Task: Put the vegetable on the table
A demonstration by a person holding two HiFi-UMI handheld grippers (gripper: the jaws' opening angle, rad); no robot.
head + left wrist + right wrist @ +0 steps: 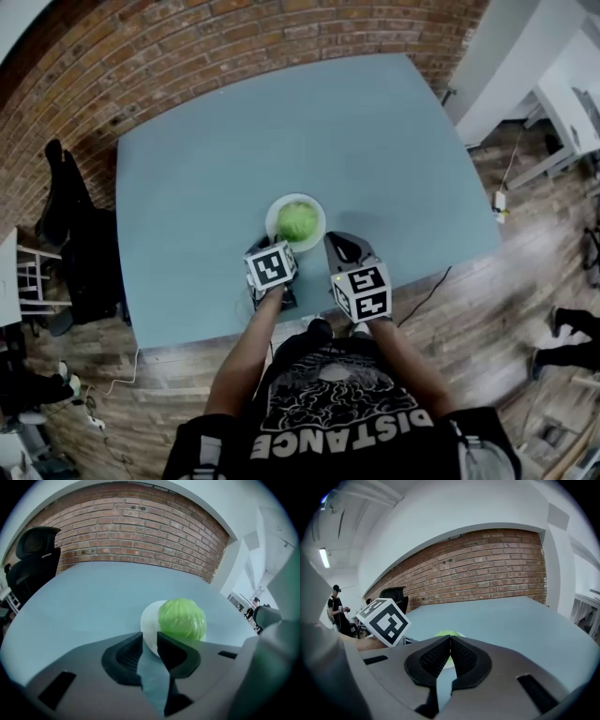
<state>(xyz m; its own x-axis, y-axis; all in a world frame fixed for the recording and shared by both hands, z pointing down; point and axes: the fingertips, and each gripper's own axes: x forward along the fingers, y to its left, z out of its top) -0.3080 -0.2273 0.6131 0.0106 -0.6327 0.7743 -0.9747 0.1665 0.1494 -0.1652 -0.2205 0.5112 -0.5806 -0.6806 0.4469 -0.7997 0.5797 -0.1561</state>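
A round green cabbage (298,222) sits on a small white plate (275,212) near the front of the teal table (206,187). Just short of the plate's near left rim my left gripper (265,247) hovers, its jaws a narrow gap apart with nothing between them. In the left gripper view the cabbage (183,618) and plate (148,623) lie right beyond that gripper (150,638). My right gripper (332,240) is at the plate's near right side. Its jaws are closed together and empty (450,640), and a sliver of cabbage (447,633) shows over them.
A brick wall (234,47) runs behind the table. A black office chair (80,239) stands at the table's left, also seen as the black chair (33,559). White desks (562,84) stand at the right. A person (336,606) stands far left. A cable (427,295) crosses the wooden floor.
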